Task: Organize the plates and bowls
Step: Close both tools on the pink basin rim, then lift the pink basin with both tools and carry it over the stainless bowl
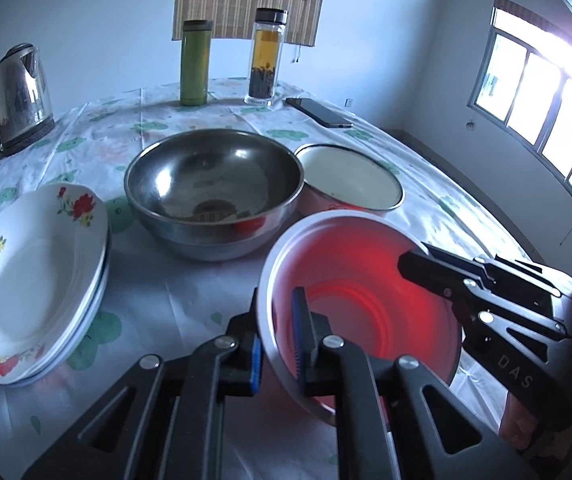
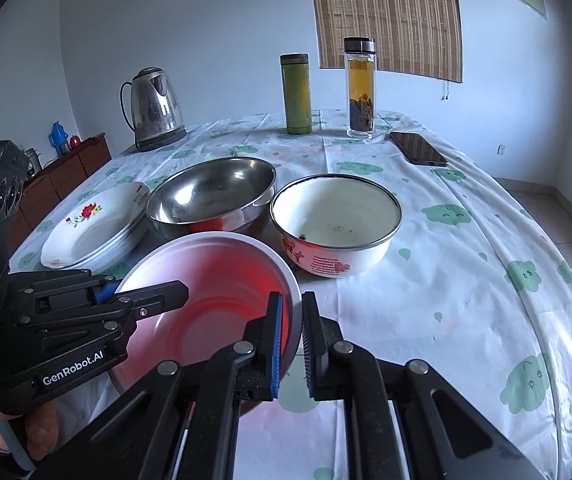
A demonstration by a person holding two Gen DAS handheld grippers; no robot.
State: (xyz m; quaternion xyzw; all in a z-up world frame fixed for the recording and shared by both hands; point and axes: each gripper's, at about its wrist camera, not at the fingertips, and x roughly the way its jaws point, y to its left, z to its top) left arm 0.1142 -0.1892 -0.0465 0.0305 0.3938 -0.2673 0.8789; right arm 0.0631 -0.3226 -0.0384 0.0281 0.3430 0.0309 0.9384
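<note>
Red bowl [image 1: 366,304]: nearest the cameras, white rim, tilted toward the left gripper, gripped on both sides; whether it sits on the tabletop [image 2: 466,280] or is raised off it cannot be told. Left gripper [image 1: 276,344]: jaws pinched on the near-left rim of the red bowl, one blue pad inside the wall, one outside. Right gripper [image 2: 292,340]: jaws pinched on the opposite rim in the same manner, one pad inside, one outside. Steel bowl [image 1: 212,188]: large, empty, upright, just behind the red bowl, at the middle of the tabletop. Enamel bowl [image 2: 336,224]: white with a dark rim and red flower print, upright, just beside the steel bowl on its right; dark specks on its floor. Stack of plates [image 1: 34,280]: white with red flowers, left of the steel bowl, close to it. Kettle [image 2: 156,108]: steel, on its base at the far left corner. Green flask [image 2: 296,94] and glass tea bottle [image 2: 360,88]: upright side by side at the far edge, apart from each other. Phone [image 2: 418,148]: dark, flat, screen up, right of the tea bottle. Tabletop cover: white cloth with green cloud figures.
</note>
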